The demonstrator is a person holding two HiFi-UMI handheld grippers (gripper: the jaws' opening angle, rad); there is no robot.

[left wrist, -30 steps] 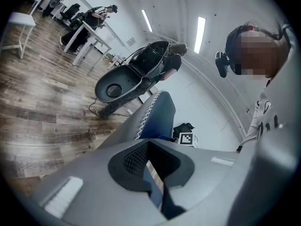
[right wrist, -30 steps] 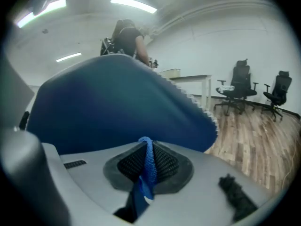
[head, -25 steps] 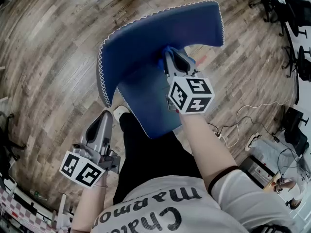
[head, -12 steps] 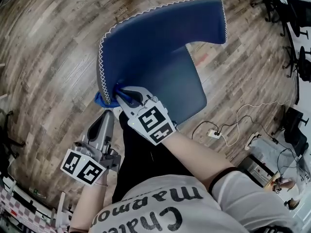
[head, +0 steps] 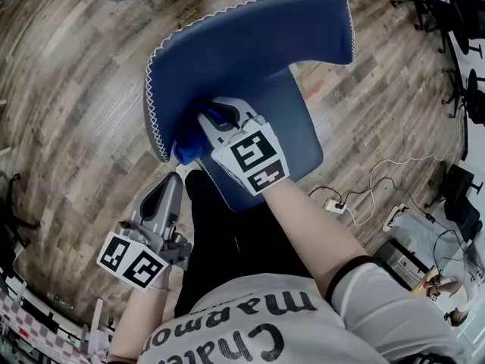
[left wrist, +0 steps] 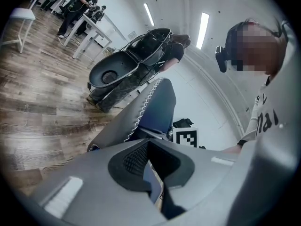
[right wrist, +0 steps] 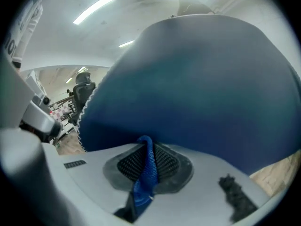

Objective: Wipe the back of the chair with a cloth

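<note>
While our right gripper point(head: 211, 118) pinches a bright blue woven cloth point(head: 186, 151) at the blue padded chair back point(head: 250, 44), our left gripper point(head: 168, 186), lower left, hangs closed.

A wood-plank floor point(head: 68, 89) spreads all around, with a white power strip point(head: 333, 205) lying on it at the right. Black office chairs point(head: 462, 21) stand farther off. Long ceiling lights point(left wrist: 203, 29) glow overhead.
</note>
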